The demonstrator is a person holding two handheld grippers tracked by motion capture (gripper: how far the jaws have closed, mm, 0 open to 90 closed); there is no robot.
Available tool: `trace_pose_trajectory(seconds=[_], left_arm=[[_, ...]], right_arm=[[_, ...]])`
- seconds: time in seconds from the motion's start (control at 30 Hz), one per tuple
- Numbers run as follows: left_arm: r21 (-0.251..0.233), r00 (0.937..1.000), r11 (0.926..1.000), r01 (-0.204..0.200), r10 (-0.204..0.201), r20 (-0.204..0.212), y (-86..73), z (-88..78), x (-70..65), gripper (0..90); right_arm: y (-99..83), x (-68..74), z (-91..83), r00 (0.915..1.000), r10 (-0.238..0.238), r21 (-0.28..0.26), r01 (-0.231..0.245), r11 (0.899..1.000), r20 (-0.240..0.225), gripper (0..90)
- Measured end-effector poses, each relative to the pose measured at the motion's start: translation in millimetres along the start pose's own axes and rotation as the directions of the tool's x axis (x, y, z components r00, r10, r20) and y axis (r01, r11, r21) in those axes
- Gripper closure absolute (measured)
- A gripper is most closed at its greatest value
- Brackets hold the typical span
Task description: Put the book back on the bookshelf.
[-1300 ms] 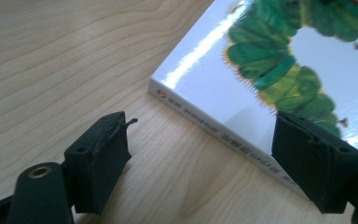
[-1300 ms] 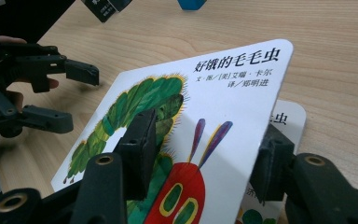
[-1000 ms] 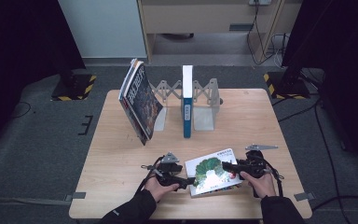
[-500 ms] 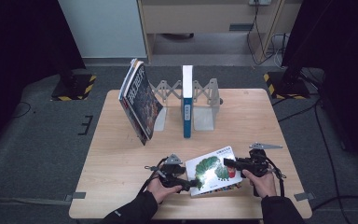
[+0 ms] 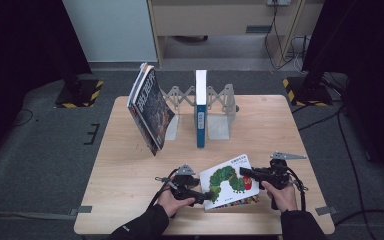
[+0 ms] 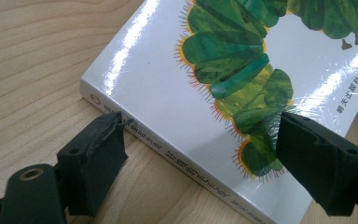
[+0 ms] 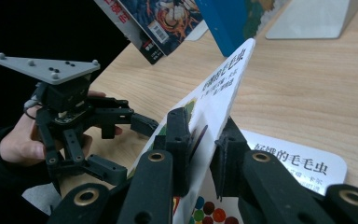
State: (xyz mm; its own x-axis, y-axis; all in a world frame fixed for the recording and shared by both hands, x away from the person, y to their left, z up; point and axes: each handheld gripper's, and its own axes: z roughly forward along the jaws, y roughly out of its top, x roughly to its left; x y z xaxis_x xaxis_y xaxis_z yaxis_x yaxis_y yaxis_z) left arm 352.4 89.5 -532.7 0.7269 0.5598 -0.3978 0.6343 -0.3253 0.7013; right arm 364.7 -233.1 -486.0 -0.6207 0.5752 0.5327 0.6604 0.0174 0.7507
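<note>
Hardly any moving of hands since a second ago, just a bit of widening at the left gripper and a closing at the right gripper. Starting at the left: magazines leaning against the left end of the rack at the back of the table, tops tipped away to the left. Next, in the middle of the rack, blue book standing straight up in its slot, spine to the front. Down near the front edge, caterpillar book lying between the two hands, long side slanting from near left up to far right. At the left gripper: loose, just-widened jaws around the caterpillar book's left corner, one down on the wood close by the spine, the other over the green picture, no squeezing of anything. Further right, right gripper clamped tight on the cover at its right edge, tipping that edge up off the page underneath. So: caterpillar book caught in the fingers on the right, only beside them on the left, and well apart from the rack behind. Best guess for the coming move: up and back toward the rack, right hand leading as the only one with a hold. Turn the long side upright first, to fit a slot beside the blue book.
</note>
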Motion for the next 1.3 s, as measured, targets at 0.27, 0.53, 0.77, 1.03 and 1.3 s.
trace_pose_trajectory(seconds=[0.27, 0.53, 0.77, 1.03, 1.3], left_arm=[[-0.01, 0.9992, 0.9999, 0.008, -0.008, 0.038, -0.6, 2.3, 0.4, 11.9], [-0.018, 0.9986, 0.9998, 0.011, -0.011, 0.052, -0.6, 3.6, 1.0, 11.1], [-0.029, 0.9975, 0.9988, 0.041, -0.039, 0.06, -0.7, 2.5, 4.1, 11.0], [-0.031, 0.9978, 0.9991, 0.03, -0.028, 0.06, -1.3, 2.5, 4.0, 11.0], [-0.037, 0.9975, 0.9986, 0.037, -0.035, 0.061, -1.7, 2.2, 4.6, 11.0]], right_arm=[[4.6, 7.0, -8.2, 0.9965, -0.059, -0.069, 0.055, 0.996, -0.059, 81.4], [2.9, 2.7, -7.3, 0.9979, -0.05, -0.06, 0.047, 0.997, -0.042, 80.3], [-2.3, -4.5, -1.8, 0.9959, -0.059, 0.04, 0.056, 0.998, 0.069, 69.2], [-11.3, -6.5, 15.5, 0.9687, -0.144, 0.207, 0.102, 0.973, 0.202, 48.7], [-14.3, -4.4, 21.6, 0.9604, -0.16, 0.226, 0.107, 0.968, 0.228, 42.4]])
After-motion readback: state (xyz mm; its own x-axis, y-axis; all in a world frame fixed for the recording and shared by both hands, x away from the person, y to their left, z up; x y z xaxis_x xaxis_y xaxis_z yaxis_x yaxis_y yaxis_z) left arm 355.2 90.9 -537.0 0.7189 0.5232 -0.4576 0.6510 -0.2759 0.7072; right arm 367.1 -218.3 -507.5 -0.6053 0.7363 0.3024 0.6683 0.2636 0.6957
